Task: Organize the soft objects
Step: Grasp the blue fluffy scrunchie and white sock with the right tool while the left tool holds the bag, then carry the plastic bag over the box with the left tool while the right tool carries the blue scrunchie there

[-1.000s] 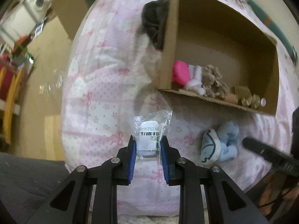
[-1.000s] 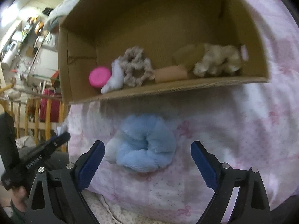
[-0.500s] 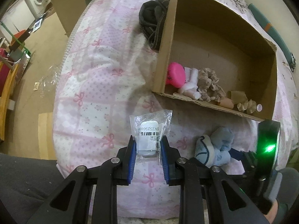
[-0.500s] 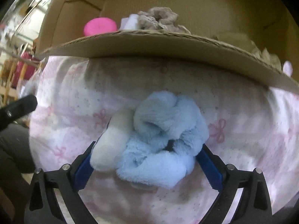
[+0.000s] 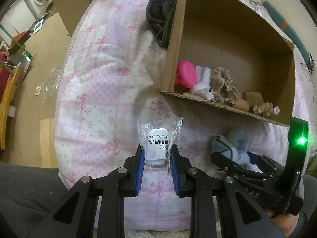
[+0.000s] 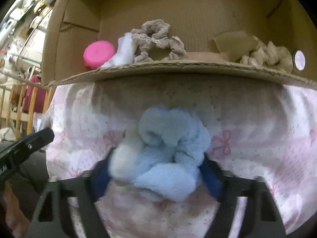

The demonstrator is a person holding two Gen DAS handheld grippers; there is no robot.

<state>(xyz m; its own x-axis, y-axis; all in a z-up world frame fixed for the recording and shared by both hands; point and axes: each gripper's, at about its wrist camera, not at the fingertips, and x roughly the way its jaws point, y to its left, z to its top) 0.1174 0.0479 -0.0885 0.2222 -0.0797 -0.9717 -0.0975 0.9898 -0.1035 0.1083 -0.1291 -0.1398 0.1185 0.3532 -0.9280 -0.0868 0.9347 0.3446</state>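
My left gripper is shut on a clear plastic bag that holds a small white item and bears a barcode label; it hangs over the pink quilt. A fluffy blue plush with a white part lies on the quilt just in front of the open cardboard box. My right gripper has its blue pads pressed against both sides of that plush, slightly blurred. In the left wrist view the same plush sits between the right gripper's fingers.
Inside the box lie a pink round item, a white soft piece, a beige scrunchie and a cream scrunchie. A dark garment is bunched behind the box. The quilt drops off to the floor on the left.
My right gripper moved forward around the blue plush and its jaws narrowed onto it. My left gripper kept hold of the bag and drew back a little from the box.
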